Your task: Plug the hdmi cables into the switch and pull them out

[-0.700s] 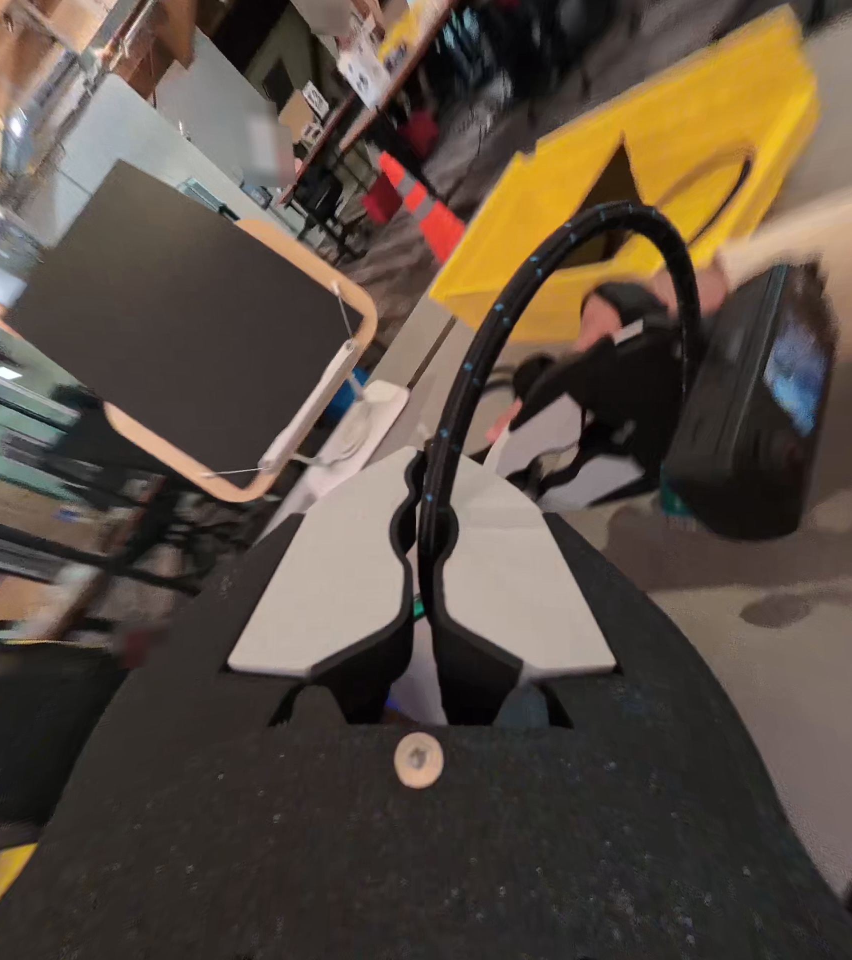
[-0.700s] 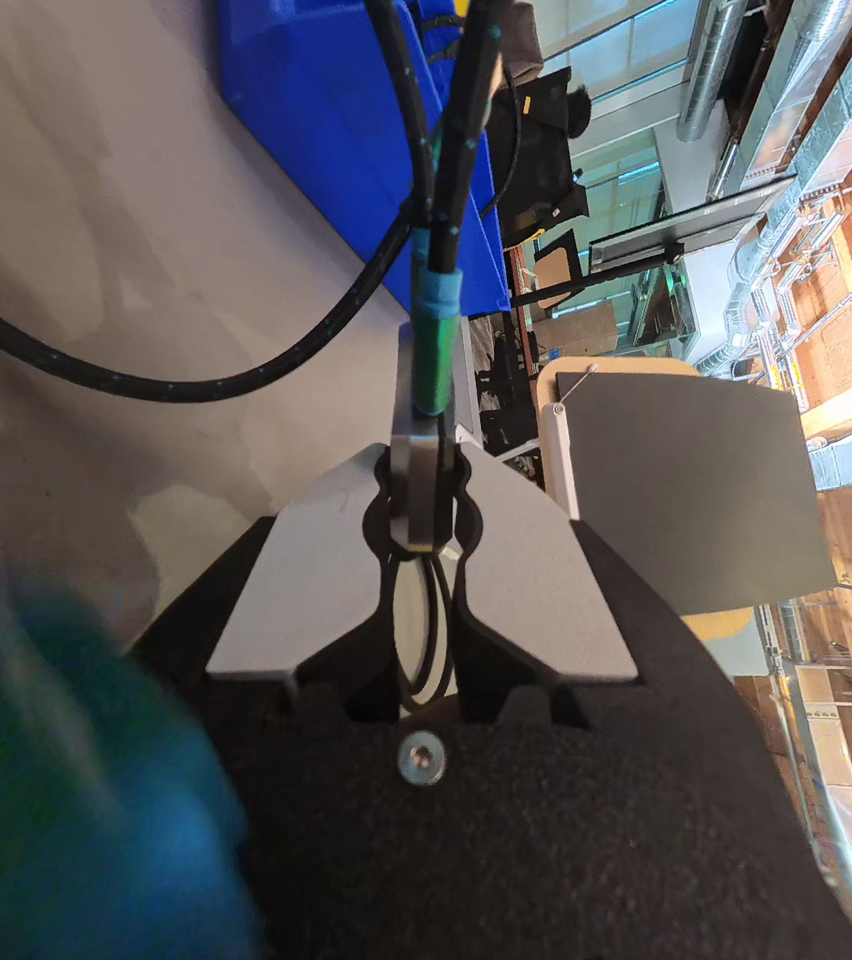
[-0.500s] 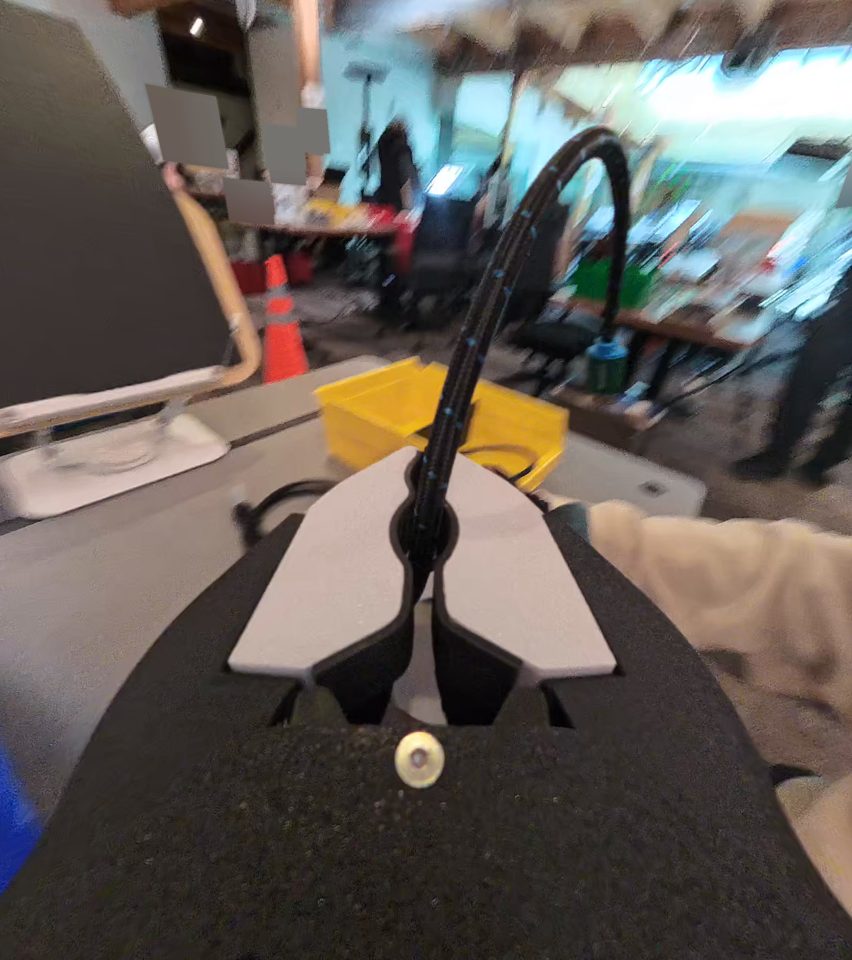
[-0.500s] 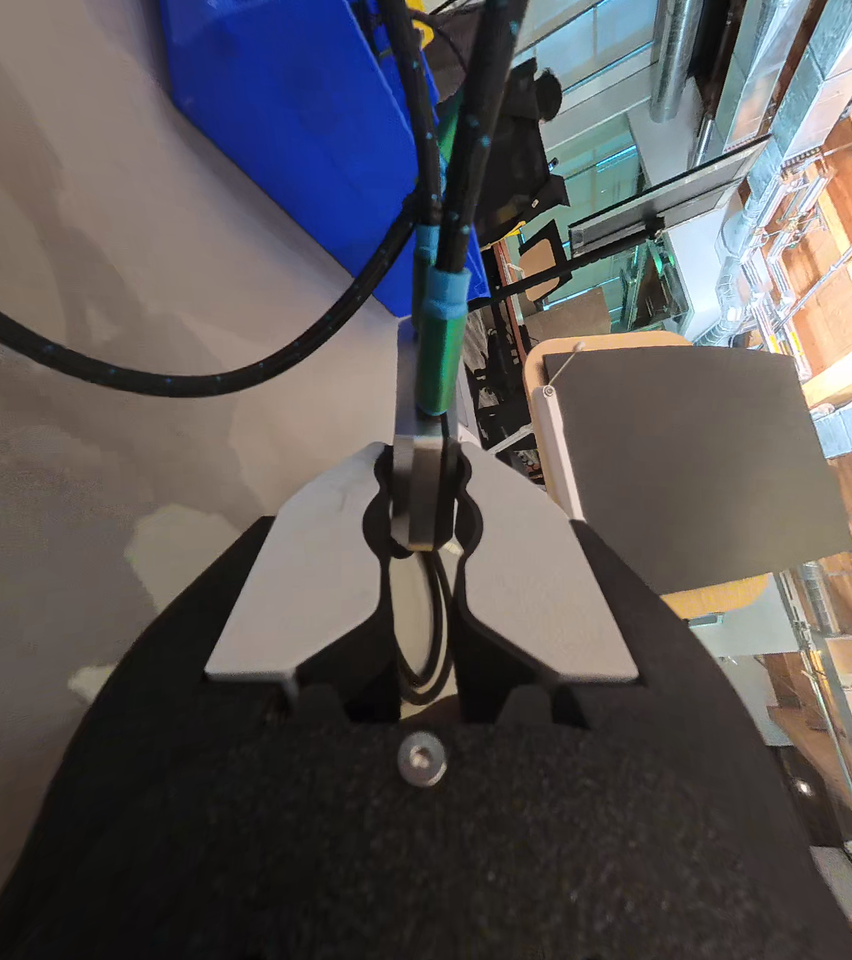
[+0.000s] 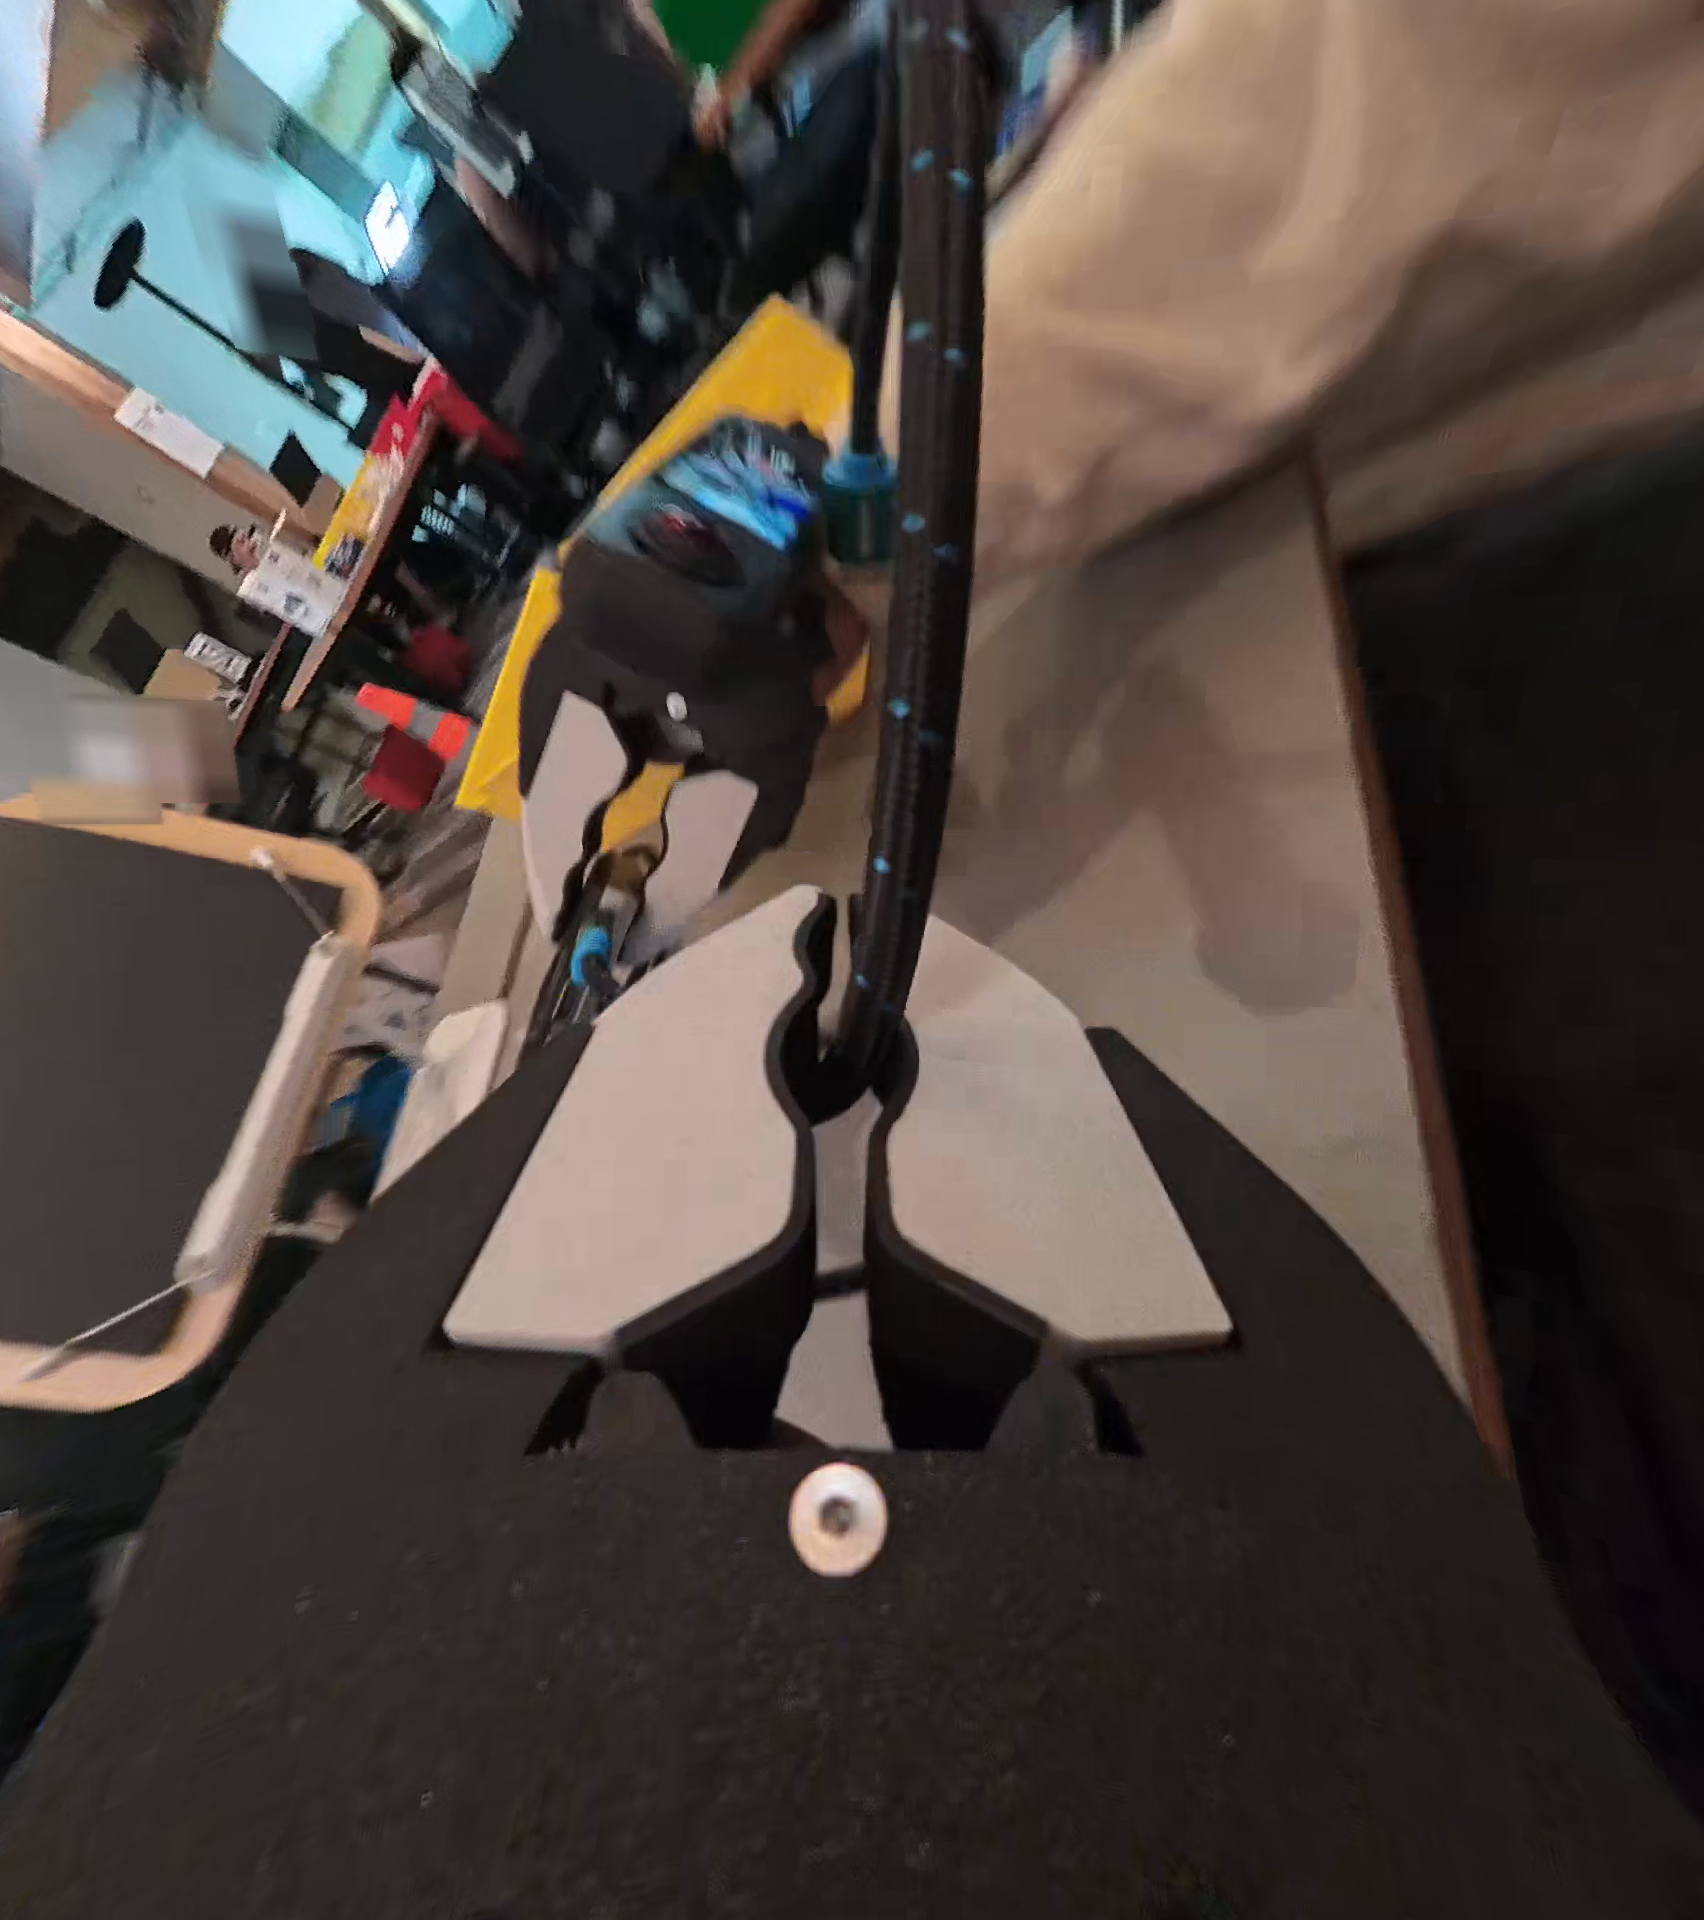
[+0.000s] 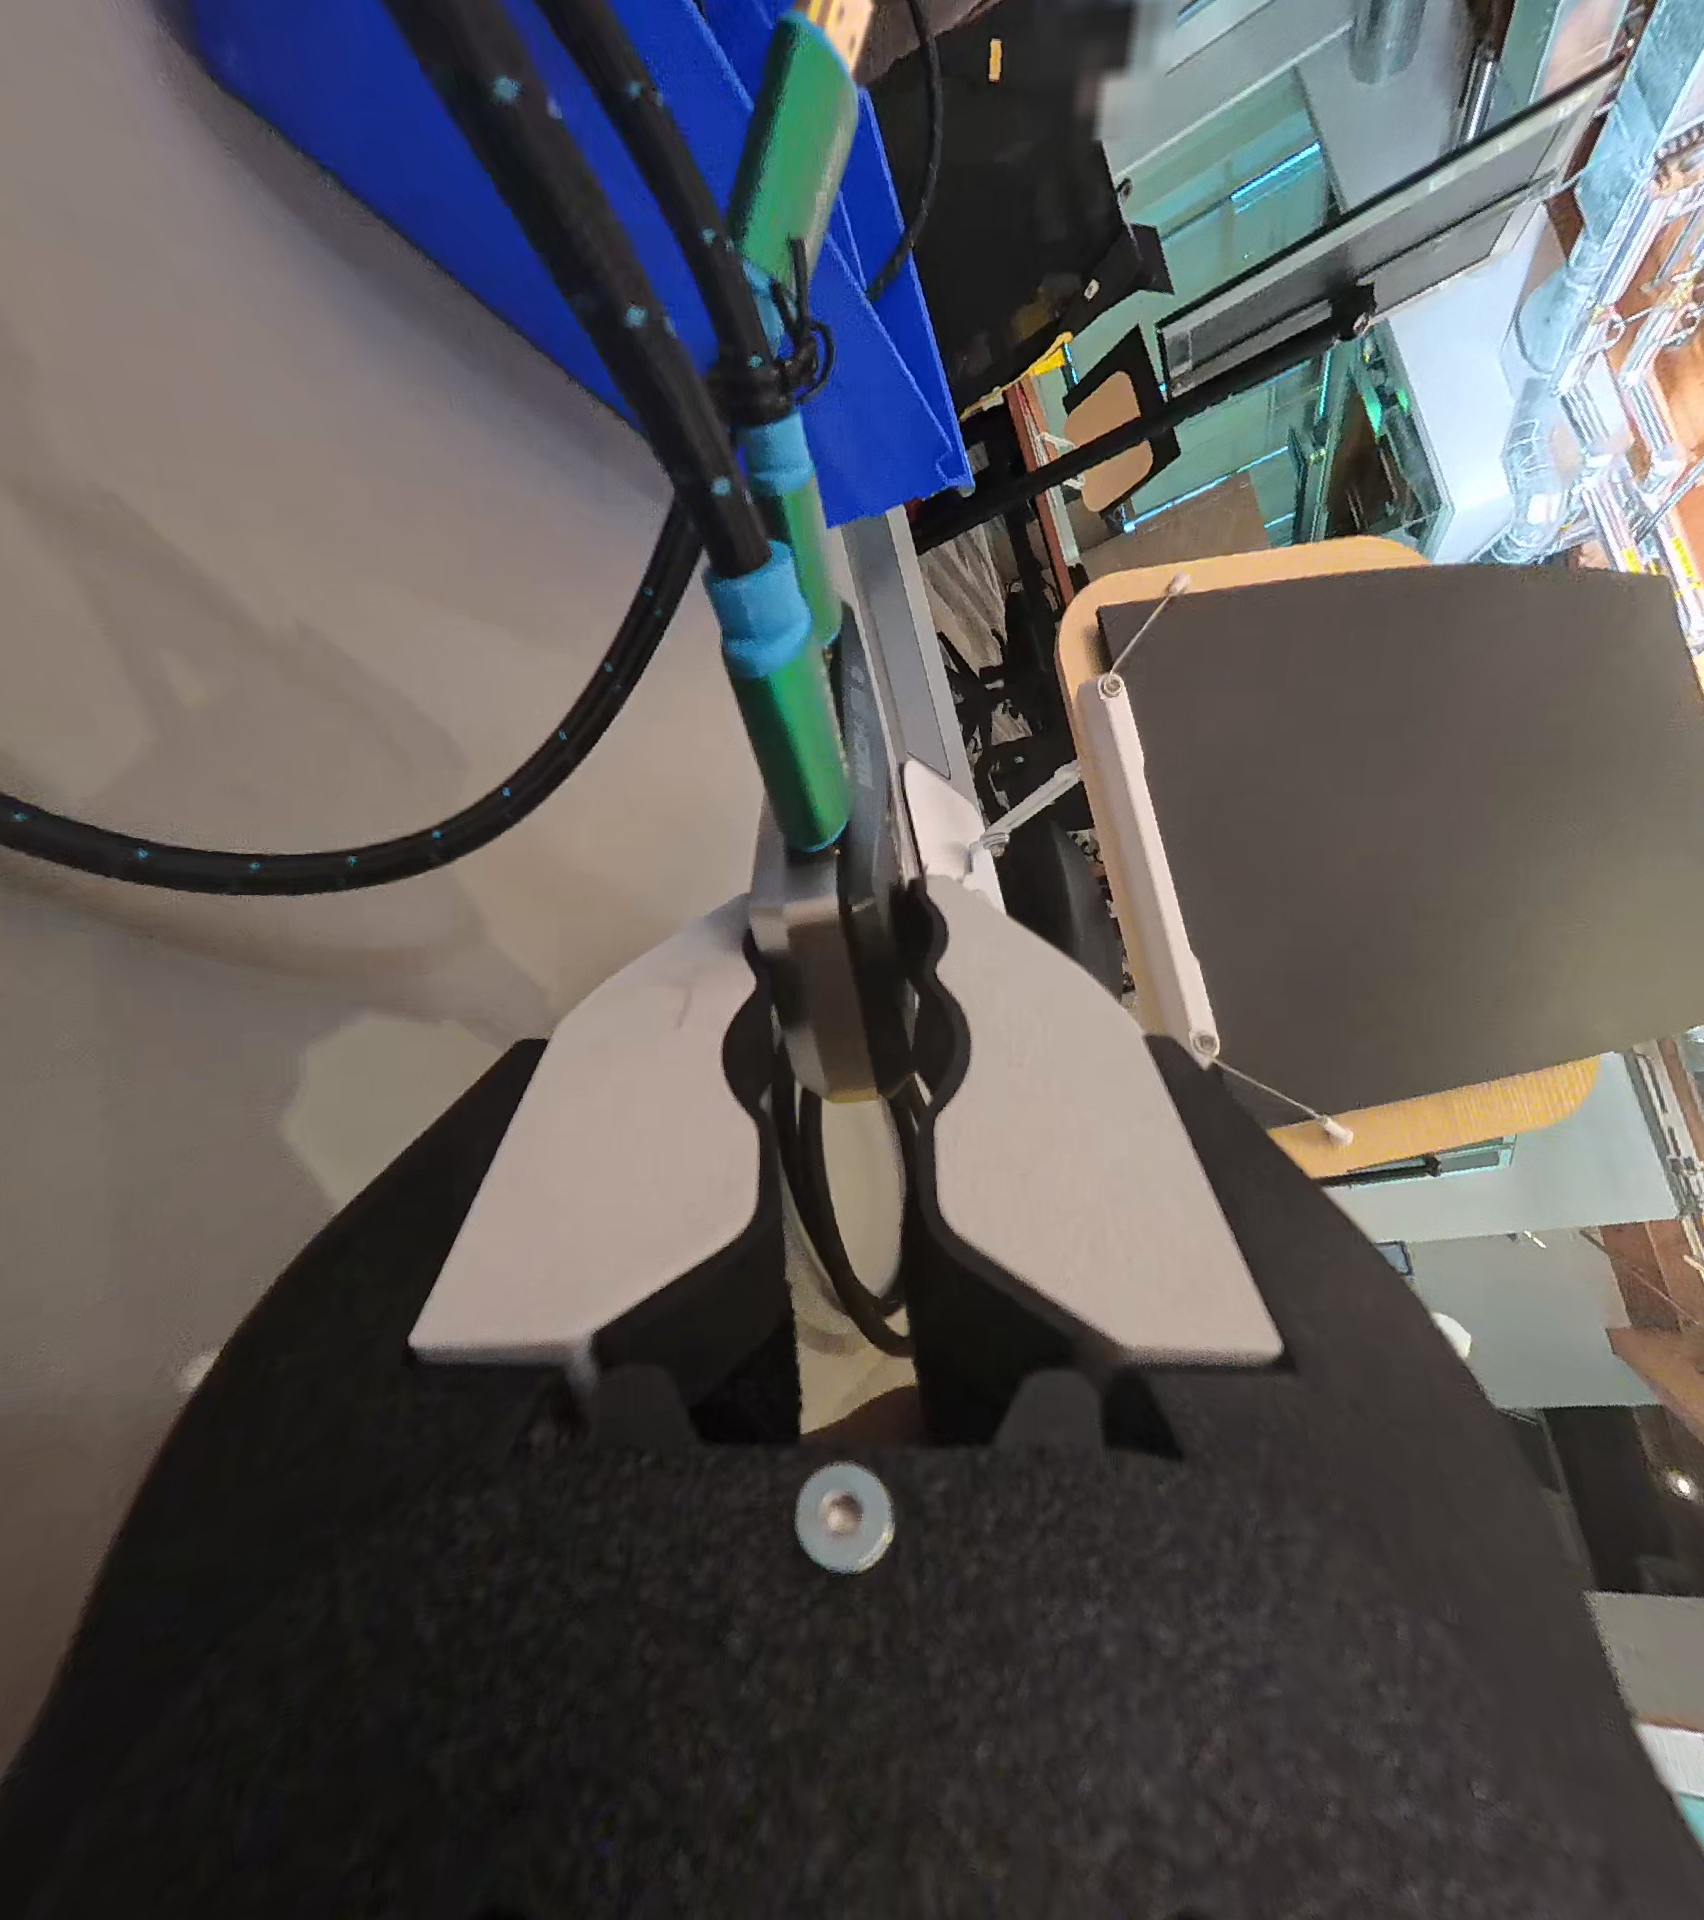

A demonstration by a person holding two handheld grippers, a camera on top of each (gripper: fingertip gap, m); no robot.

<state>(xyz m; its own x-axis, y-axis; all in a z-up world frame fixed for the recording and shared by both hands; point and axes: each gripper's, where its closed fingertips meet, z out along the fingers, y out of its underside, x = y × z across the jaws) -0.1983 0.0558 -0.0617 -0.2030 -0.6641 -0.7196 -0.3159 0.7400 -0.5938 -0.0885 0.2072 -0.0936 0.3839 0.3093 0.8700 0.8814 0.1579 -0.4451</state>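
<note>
Swinging round, the left claw (image 5: 843,997) brought its pinched braided cable (image 5: 915,665) toward the right claw (image 6: 843,982), which clamped the switch (image 6: 827,997), two green plugs (image 6: 796,748) seated. Next: aligning the remaining plug with a free port.

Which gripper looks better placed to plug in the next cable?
Left, probably. The left gripper is shut on a braided cable, while the right gripper clamps the switch.

Off to your side stands a yellow bin (image 5: 775,384), with an orange cone (image 5: 417,717) beyond it. A blue bin (image 6: 557,177) rests on the pale table (image 6: 152,520), and a black wood-rimmed board (image 6: 1430,821) stands close by.
</note>
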